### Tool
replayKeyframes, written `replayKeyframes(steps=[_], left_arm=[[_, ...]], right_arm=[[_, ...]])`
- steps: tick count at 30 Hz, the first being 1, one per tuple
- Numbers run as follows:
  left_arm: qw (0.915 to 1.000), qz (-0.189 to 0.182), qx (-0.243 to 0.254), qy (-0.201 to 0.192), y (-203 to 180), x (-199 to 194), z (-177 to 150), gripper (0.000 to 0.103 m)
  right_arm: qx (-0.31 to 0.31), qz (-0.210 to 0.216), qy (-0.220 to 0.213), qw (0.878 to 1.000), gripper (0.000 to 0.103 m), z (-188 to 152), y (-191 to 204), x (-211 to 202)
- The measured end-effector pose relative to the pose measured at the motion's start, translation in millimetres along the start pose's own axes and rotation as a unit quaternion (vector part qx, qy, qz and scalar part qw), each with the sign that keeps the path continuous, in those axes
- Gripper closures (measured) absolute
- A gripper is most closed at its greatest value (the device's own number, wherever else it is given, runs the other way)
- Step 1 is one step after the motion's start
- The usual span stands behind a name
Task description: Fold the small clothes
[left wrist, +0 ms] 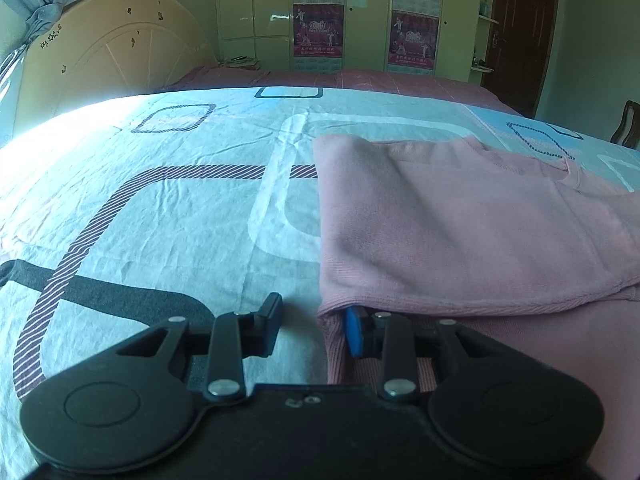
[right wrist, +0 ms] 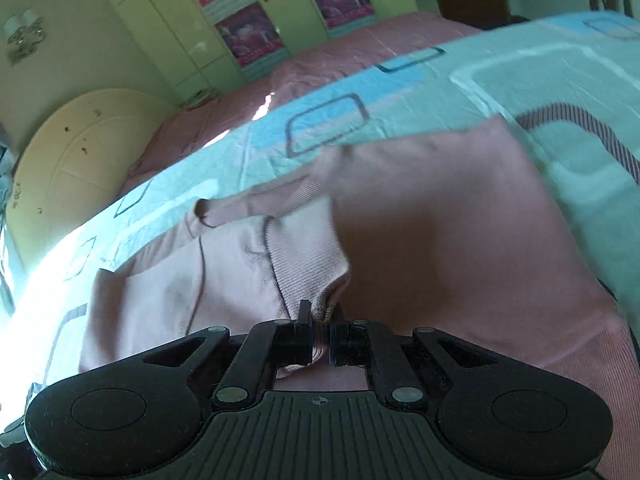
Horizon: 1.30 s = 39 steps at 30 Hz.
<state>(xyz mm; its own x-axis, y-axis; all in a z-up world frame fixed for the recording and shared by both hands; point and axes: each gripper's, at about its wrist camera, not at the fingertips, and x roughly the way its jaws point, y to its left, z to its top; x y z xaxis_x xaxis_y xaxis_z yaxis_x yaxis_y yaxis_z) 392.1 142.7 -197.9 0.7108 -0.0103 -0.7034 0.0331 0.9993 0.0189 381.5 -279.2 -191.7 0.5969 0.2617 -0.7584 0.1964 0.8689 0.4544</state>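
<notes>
A small pink sweater (left wrist: 460, 224) lies on the patterned bed sheet (left wrist: 160, 208), partly folded over itself. My left gripper (left wrist: 314, 326) is open at the sweater's near left corner, its blue-padded right finger tucked under the hem edge, its left finger on the sheet. In the right wrist view, my right gripper (right wrist: 320, 340) is shut on a bunched ribbed edge of the pink sweater (right wrist: 440, 248) and holds it raised, with a fold of fabric draping ahead of it. A sleeve cuff (right wrist: 208, 210) sticks out to the left.
The light blue sheet covers the bed, with a pink cover (left wrist: 360, 80) beyond it. A cream headboard (left wrist: 104, 52) stands at the left. Wardrobes with posters (left wrist: 318, 20) line the far wall. A chair back (left wrist: 628, 124) shows at the right edge.
</notes>
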Motion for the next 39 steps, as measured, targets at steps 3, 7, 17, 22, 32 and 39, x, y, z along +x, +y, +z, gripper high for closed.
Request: replayKeyframes(steps=[3, 7, 17, 22, 32, 39], left_arm=[[1.0, 0.001, -0.004, 0.0, 1.5, 1.7, 0.9, 0.07], [0.9998, -0.008, 0.005, 0.016, 0.7, -3.8, 6.2, 0.069], [0.9977, -0.04, -0.053, 0.016, 24.1, -34.6, 19.9, 0.051], [0.9975, -0.042, -0.056, 0.011, 11.1, -13.3, 40.8, 0.051], [0.9981, -0.054, -0.022, 0.017, -28.2, 43.3, 71.1, 0.051], [0.9986, -0.045, -0.012, 0.027, -36.3, 65.9, 74.0, 0.051]], right_arm=[[0.011, 0.007, 0.007, 1.0, 0.097, -3.7, -7.0, -1.7], [-0.013, -0.001, 0.014, 1.0, 0.095, 1.7, -3.0, -4.8], [-0.022, -0.021, -0.013, 0.999, 0.04, 15.1, -4.8, 1.1], [-0.024, -0.032, -0.006, 0.999, 0.04, 23.5, 1.8, 26.1], [-0.097, -0.06, 0.007, 0.993, 0.06, 30.3, 31.9, 53.1], [-0.126, -0.053, 0.002, 0.991, 0.087, 26.4, 43.6, 52.8]])
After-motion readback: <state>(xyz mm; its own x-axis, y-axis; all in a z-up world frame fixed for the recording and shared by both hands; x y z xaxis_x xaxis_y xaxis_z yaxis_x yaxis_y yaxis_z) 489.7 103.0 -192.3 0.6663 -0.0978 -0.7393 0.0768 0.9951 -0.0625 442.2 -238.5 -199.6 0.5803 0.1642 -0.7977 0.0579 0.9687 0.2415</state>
